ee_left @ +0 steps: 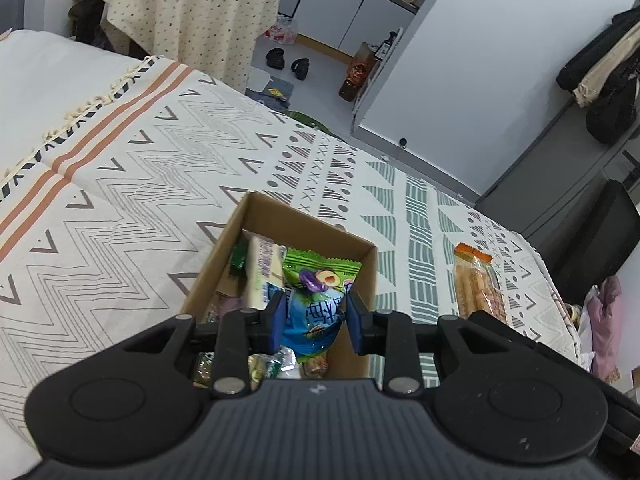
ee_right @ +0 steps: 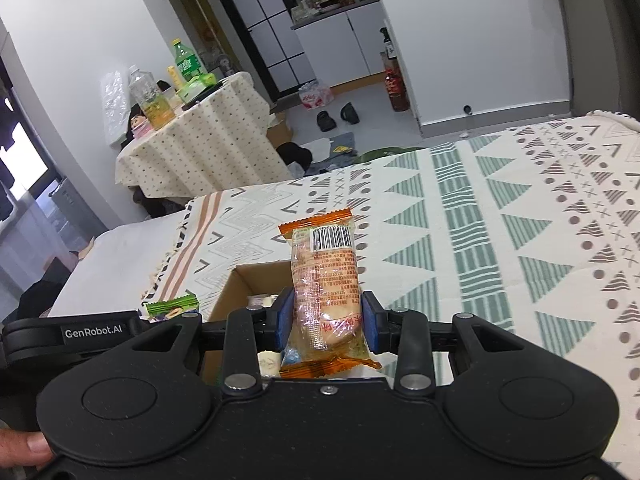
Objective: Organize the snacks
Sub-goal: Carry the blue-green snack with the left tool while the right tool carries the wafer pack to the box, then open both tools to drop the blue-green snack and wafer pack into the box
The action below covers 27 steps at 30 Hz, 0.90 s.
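My left gripper (ee_left: pixel 316 320) is shut on a green and blue snack packet (ee_left: pixel 320 276), which hangs upright over an open cardboard box (ee_left: pixel 308 220) on the bed. Several other snack packs (ee_left: pixel 262 268) lie inside the box. My right gripper (ee_right: pixel 326 320) is shut on a clear packet with orange ends (ee_right: pixel 324 264), held upright just right of the box (ee_right: pixel 228 292). The left wrist view shows that orange packet (ee_left: pixel 476 284) to the right of the box. The right wrist view shows the green packet (ee_right: pixel 172 306) at the left.
A patterned blanket (ee_left: pixel 160 152) covers the bed. A small table with a spotted cloth (ee_right: pixel 200 140) and bottles stands beyond the bed. Slippers (ee_right: pixel 336 116) and clutter lie on the floor. A thumb (ee_right: pixel 24 446) rests on the right gripper's body.
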### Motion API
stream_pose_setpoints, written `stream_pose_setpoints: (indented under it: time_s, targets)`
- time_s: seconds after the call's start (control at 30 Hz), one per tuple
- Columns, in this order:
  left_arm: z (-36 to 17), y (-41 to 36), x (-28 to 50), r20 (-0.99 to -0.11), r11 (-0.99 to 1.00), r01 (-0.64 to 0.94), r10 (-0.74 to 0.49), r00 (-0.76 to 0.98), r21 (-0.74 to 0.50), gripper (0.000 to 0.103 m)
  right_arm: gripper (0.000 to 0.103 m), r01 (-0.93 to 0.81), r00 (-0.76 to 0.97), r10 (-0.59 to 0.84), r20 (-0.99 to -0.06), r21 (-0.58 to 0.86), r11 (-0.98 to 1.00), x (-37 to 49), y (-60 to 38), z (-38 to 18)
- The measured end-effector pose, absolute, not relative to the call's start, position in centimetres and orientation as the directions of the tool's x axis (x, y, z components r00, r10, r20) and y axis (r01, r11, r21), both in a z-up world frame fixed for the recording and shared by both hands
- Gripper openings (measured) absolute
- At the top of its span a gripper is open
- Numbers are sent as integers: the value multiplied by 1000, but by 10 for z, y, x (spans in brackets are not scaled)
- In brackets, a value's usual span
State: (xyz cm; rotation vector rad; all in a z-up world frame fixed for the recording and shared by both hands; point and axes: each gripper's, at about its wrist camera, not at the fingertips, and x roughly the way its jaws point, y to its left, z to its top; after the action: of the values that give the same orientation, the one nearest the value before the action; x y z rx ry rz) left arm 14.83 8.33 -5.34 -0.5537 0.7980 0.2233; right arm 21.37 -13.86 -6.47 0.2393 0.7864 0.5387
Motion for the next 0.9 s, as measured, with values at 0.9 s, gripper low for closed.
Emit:
stream_pose_setpoints:
  time_s: [0.9]
  targets:
    - [-86,112,178,-766,810,-402,-87,637,-427,31,62,-359,485,522,-702,385,850,246,-83,-91]
